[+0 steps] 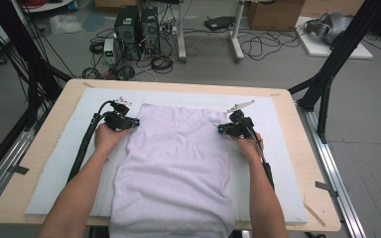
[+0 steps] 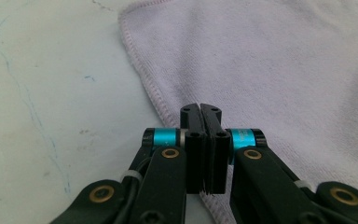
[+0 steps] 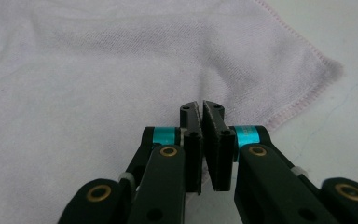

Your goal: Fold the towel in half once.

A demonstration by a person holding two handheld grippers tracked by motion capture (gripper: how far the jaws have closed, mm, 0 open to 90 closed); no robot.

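We see a pale lilac towel lying flat on the white foam pad that covers the bench, its near end hanging over the bench's front edge. Left gripper sits at the towel's left edge near the far left corner, jaws pressed together on the stitched hem. Right gripper is at the right edge near the far right corner, jaws pinched on the hem there too; in the right gripper view the tips are nearly touching over the fabric. Both hands low on the pad.
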